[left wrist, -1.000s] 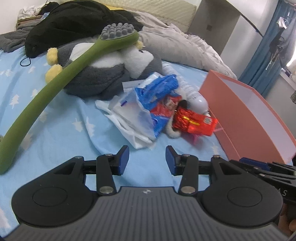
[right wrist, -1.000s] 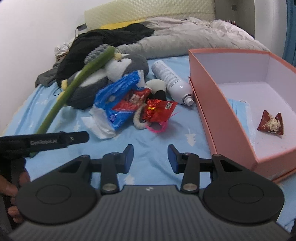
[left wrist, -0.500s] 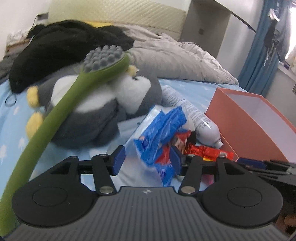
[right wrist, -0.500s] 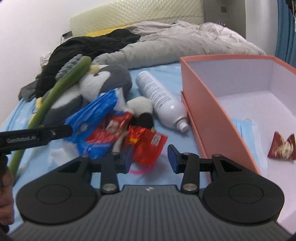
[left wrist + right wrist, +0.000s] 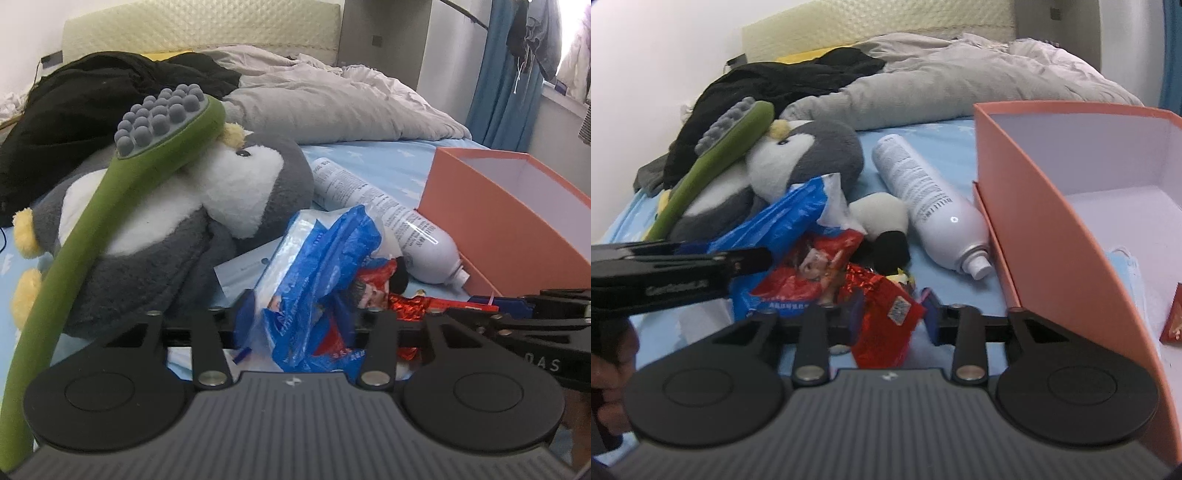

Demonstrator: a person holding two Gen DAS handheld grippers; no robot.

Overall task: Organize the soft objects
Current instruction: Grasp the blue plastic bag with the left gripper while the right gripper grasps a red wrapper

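On the bed (image 5: 388, 173), at far left, a green massager (image 5: 122, 206) lay across a plush penguin (image 5: 177, 221), with a black garment (image 5: 92, 96) and grey duvet (image 5: 332, 107) heaped behind. Just right of the penguin sat the snack pile, and both grippers were at it: the step in hand appeared to be a two-handed pick of the soft packets. The left gripper (image 5: 299, 325) had its jaws closing around the blue bag (image 5: 317, 258), a crumpled, glossy plastic pack with clear and white patches; the bag stood between the jaws and bulged over them, though whether the pads already pressed it could not be told. Next right, the right gripper (image 5: 894, 321) was closing its jaws on the red wrapper (image 5: 886, 317), a shiny foil pack, creased, that filled most of the gap; the right pad seemed to stand just clear of it. A white bottle (image 5: 931, 214) lay beside the pile, touching the pink box (image 5: 1034, 229) at far right, which held a small brown packet (image 5: 1172, 317). The next move likely called for finishing both pinches, lifting clear of the pile, and carrying the packets right over the box wall; such slick, limp film might slip or drag neighbours along.
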